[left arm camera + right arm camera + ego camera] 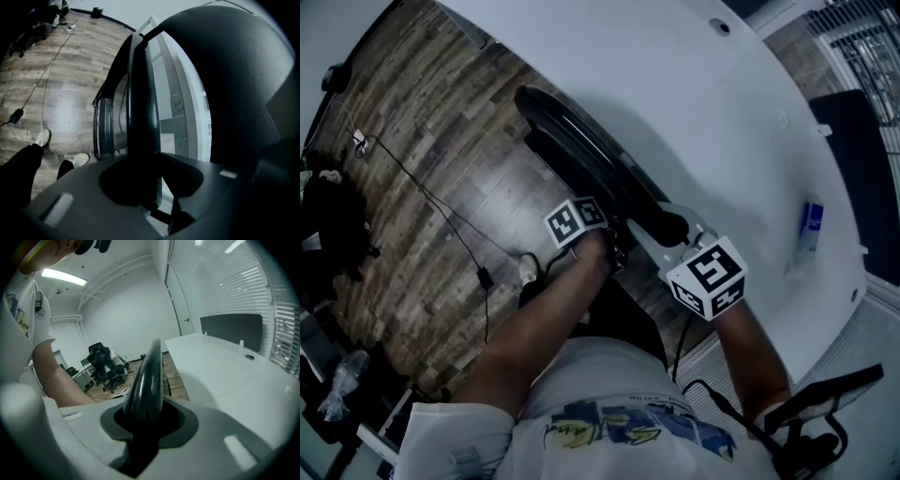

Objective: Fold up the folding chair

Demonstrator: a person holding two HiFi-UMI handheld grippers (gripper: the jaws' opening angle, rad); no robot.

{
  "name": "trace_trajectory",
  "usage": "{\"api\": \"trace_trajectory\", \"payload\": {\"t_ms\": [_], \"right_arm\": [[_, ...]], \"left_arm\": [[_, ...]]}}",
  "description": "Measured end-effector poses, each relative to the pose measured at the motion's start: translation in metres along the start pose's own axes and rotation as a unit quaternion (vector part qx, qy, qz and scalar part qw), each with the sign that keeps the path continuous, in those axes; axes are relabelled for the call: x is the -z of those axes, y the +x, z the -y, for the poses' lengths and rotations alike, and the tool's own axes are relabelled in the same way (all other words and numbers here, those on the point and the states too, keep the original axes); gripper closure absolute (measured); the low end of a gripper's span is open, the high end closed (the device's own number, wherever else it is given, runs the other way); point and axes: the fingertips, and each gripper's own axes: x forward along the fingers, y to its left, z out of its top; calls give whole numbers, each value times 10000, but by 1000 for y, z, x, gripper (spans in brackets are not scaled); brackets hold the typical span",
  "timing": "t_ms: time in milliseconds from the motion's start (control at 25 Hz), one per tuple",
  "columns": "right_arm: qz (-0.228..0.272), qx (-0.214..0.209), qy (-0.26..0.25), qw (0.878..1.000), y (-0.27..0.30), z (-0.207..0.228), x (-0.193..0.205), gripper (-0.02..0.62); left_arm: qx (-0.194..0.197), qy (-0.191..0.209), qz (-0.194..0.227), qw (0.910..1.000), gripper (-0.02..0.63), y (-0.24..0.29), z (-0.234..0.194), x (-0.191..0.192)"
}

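The folding chair [581, 141] is standing on the wooden floor [422, 187], just beside the curved edge of the white table [694, 103], its black panels lying close together and looking nearly flat from the head view. The left gripper [617, 247] is clamping one thin black edge of the chair; in the left gripper view that edge [143, 108] is running straight up out of the jaws, which are pressing on it at the left gripper [152, 187]. The right gripper [654, 234] is gripping the chair's glossy rounded rim [145, 380], with the right gripper [140, 432] closing on it from both sides. A cable [441, 211] is trailing across the floor, a blue item [810, 225] is lying near the table's far edge, and the person's shoes [43, 137] are showing on the floor beside the chair
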Motion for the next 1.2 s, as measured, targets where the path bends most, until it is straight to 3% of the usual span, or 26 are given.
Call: {"api": "trace_trajectory", "payload": {"t_ms": [1200], "right_arm": [[48, -104, 276, 9996, -15, 76, -6, 506]], "left_arm": [[589, 250, -419, 9971, 451, 35, 44, -6]]}}
